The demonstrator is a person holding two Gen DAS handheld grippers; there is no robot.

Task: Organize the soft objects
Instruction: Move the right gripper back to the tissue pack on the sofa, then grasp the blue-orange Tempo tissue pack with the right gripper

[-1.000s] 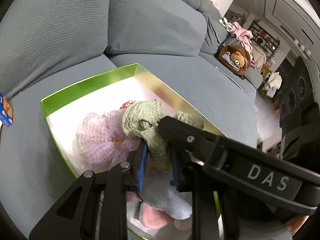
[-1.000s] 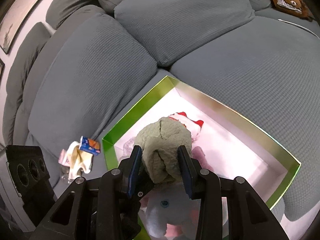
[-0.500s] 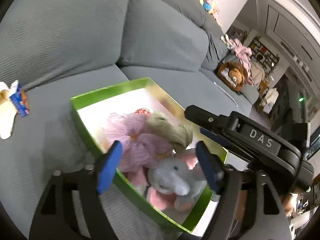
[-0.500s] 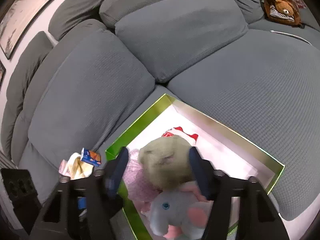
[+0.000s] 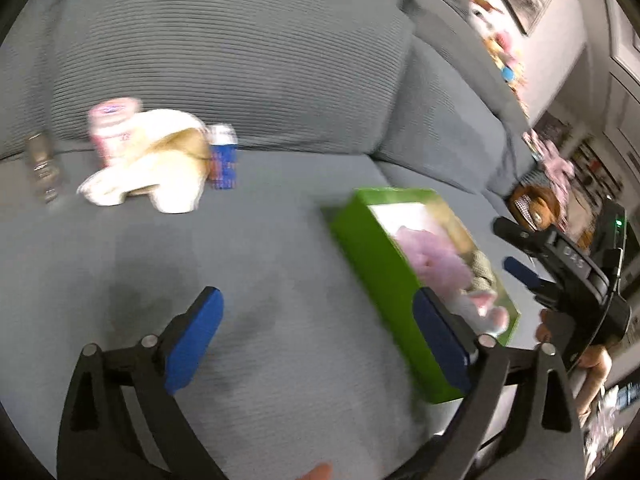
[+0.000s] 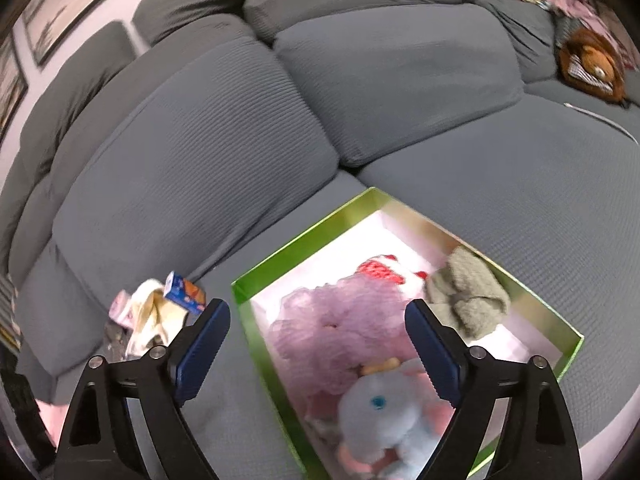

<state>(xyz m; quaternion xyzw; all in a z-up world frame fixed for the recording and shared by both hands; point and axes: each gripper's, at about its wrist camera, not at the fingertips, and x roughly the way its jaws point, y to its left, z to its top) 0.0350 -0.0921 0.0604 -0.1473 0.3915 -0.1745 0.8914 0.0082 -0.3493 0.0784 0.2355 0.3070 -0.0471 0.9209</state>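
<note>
- Left wrist view: left gripper (image 5: 316, 334) spread wide and empty, aimed over bare sofa seat (image 5: 248, 280); blurred, so fine detail cannot be told.
- Cream soft toy (image 5: 154, 166) lying on the seat at far left, against the back cushion, well apart from the green box (image 5: 372, 276) on the right.
- Packed close around that toy: pink-capped bottle (image 5: 112, 126) behind it, small blue carton (image 5: 223, 158) touching its right side, dark jar (image 5: 42, 168) further left.
- Likely step in hand: fetch the cream toy for the box. Best closed on across the fat middle, with fingers kept off the carton and bottle, which look rigid and do not belong with the soft things.
- Worth squeezing firmly, since plush will probably compress and slip.
- Right wrist view: right gripper (image 6: 318, 350) also wide apart and holding nothing, above the near-left edge of the box.
- Already inside: purple mesh puff (image 6: 332, 328), green cloth toy (image 6: 466, 296) at the right wall, blue-grey elephant (image 6: 380, 412) nearest, red-and-white item (image 6: 380, 270) behind.
- Free floor showing at the far corner of the box; a good spot for the next drop.
</note>
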